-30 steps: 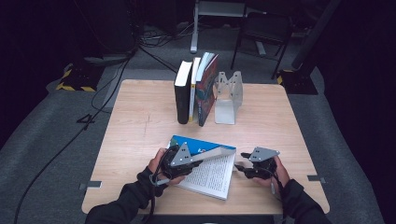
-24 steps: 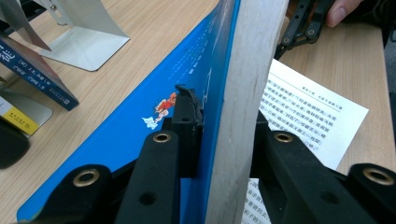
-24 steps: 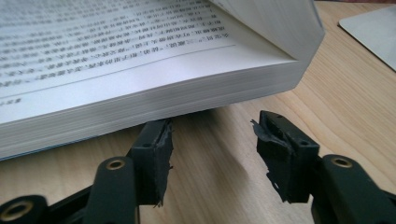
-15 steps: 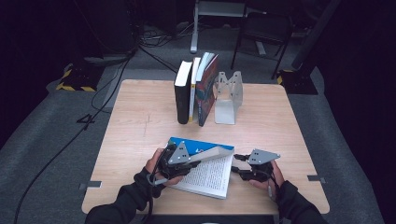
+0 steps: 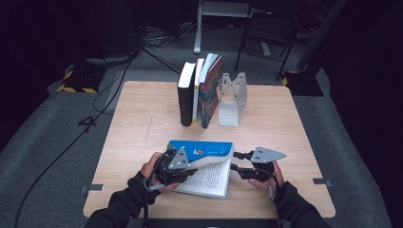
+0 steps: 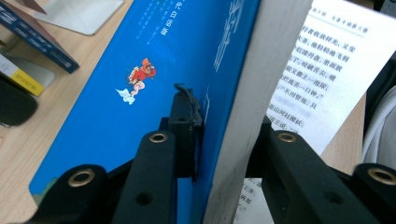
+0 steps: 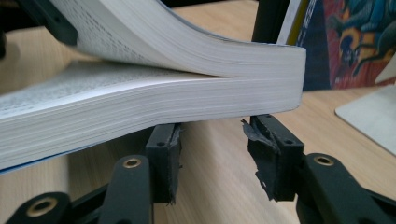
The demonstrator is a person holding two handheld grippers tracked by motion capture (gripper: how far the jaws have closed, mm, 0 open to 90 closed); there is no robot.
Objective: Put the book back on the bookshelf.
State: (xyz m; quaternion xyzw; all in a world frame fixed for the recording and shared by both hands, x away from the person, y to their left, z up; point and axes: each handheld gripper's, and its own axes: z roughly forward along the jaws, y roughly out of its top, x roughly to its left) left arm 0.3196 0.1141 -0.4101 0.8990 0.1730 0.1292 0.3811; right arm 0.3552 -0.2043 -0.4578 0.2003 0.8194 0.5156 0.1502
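Note:
A thick book with a blue cover lies half open near the table's front edge, printed pages facing up. My left gripper is shut on the book's raised half, one pad on the blue cover, the other behind the page block. My right gripper sits at the book's right edge. Its jaws have just been closing and stand open just below the lower page block, with only bare table between the pads.
Three books stand upright mid-table against a metal bookend; the painted cover of one is close beyond the right gripper. Table edges run near both hands at the front. Chairs and cables lie on the dark floor behind.
The right gripper has slid left to the book's edge, risen slightly, and its jaws have narrowed. The raised blue-covered half has tipped further over the open pages. The left hand has barely moved.

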